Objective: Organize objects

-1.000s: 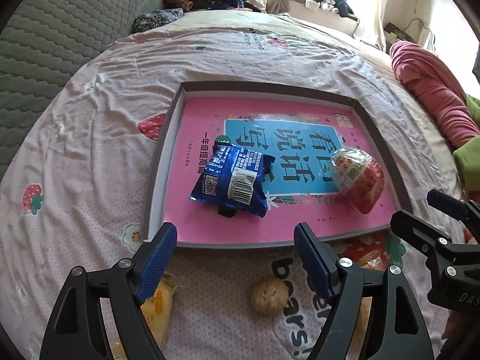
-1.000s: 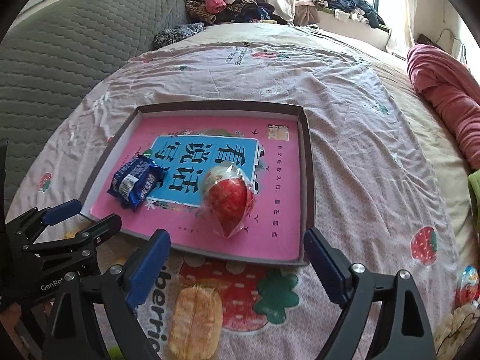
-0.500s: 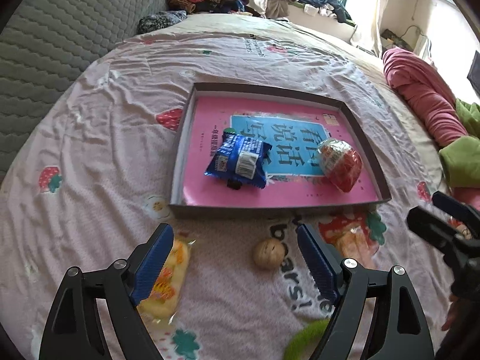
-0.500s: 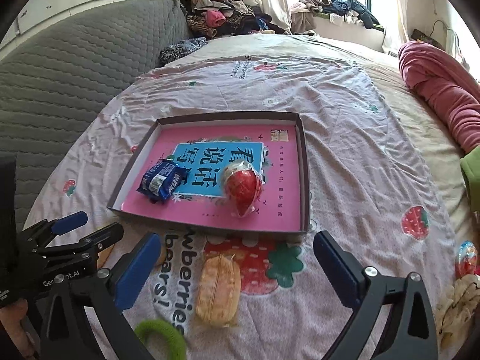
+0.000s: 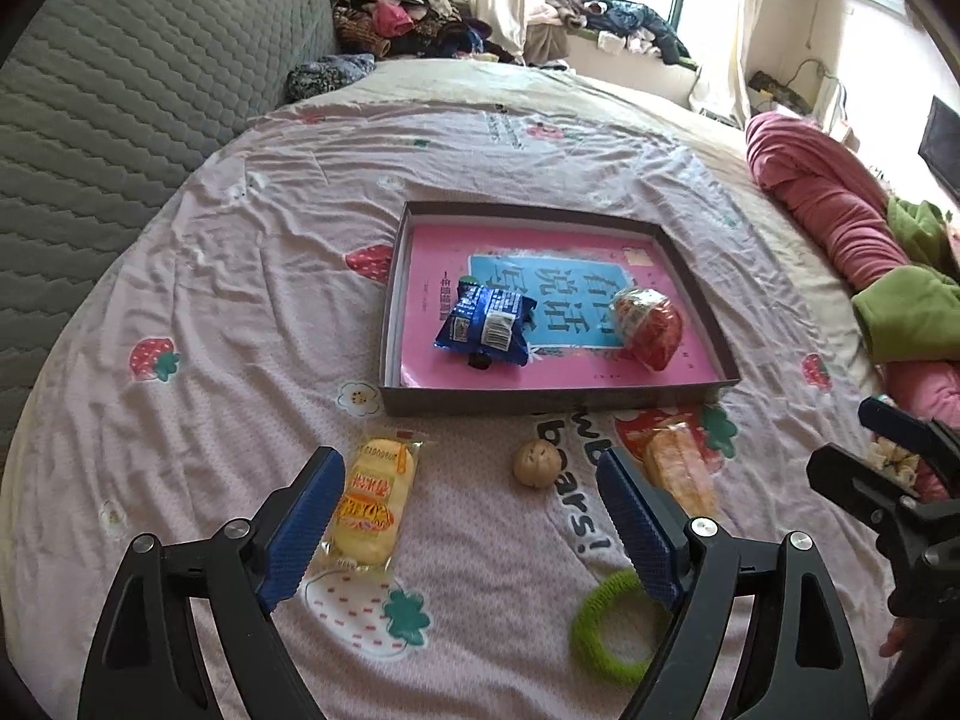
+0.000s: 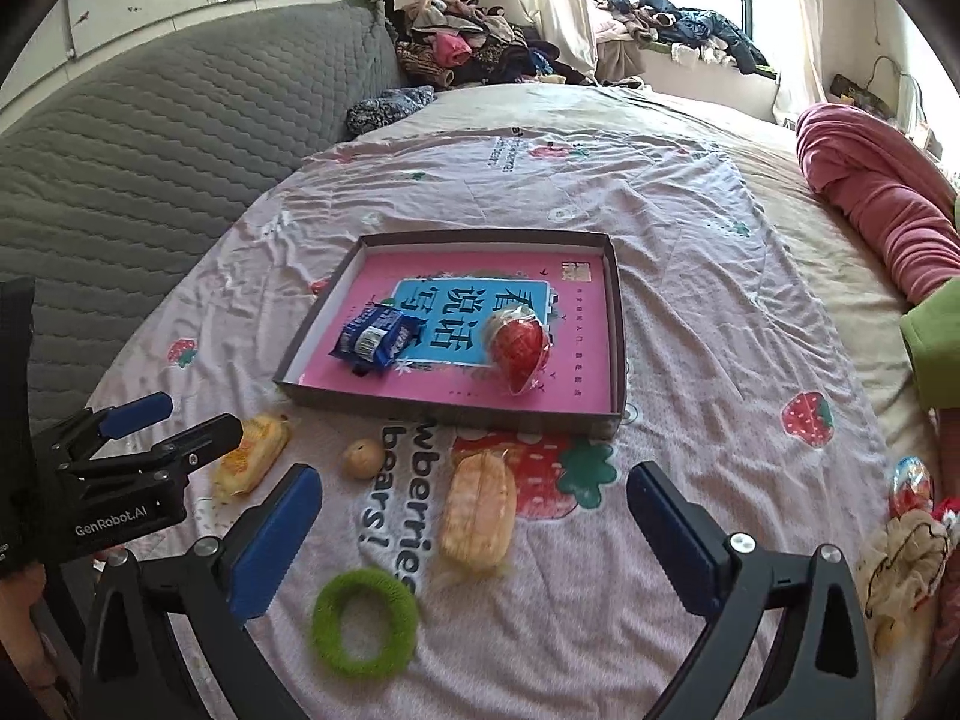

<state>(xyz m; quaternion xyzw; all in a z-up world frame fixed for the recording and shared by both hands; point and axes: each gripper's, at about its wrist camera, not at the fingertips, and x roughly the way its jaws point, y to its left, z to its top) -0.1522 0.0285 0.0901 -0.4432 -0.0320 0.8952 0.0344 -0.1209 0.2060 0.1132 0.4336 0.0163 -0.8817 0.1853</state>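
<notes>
A shallow dark cardboard box lid (image 5: 558, 399) lined with a pink and blue booklet lies in the middle of a bed covered by a pale pink strawberry-print sheet (image 5: 240, 300). Inside it, a blue foil snack packet (image 5: 486, 330) sits toward the left wall and a red wrapped egg-shaped sweet (image 5: 648, 327) toward the right. On the sheet along the lid's near edge lie a yellow wrapped cake (image 5: 369, 501), a small round tan walnut (image 5: 536, 463), an orange wrapped bun (image 6: 477, 513) and a fuzzy green hair ring (image 6: 365, 621). The left gripper (image 5: 468, 531) is widening its jaws with nothing between them; the right gripper (image 6: 474, 546) stands wide and empty
</notes>
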